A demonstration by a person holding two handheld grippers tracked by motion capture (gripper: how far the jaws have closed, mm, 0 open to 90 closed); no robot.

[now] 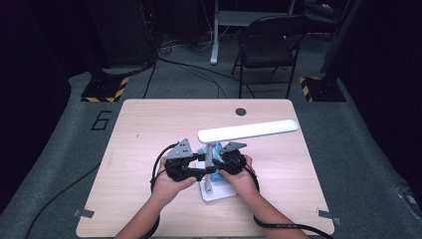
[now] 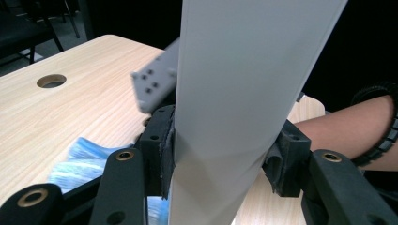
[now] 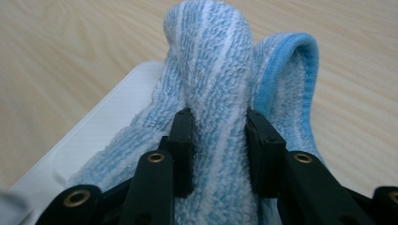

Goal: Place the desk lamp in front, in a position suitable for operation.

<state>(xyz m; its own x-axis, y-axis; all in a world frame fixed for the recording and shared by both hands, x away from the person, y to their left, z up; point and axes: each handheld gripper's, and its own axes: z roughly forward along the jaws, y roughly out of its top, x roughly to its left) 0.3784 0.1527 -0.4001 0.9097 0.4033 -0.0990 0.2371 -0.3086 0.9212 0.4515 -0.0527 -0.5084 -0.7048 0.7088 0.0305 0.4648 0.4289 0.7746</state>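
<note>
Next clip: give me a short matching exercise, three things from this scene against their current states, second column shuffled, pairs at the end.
Things:
1. left claw
2. right claw
3. lamp base

States:
A. lies flat on the table, partly under the cloth
B. clamped on the white lamp post
C. clamped on the blue striped cloth

Pairs: 1-B, 2-C, 3-A

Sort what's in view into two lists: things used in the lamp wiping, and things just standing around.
In use: desk lamp, clamped at its post by the left gripper; blue striped cloth, pinched by the right gripper.

Standing around: folding chair, floor cables.
</note>
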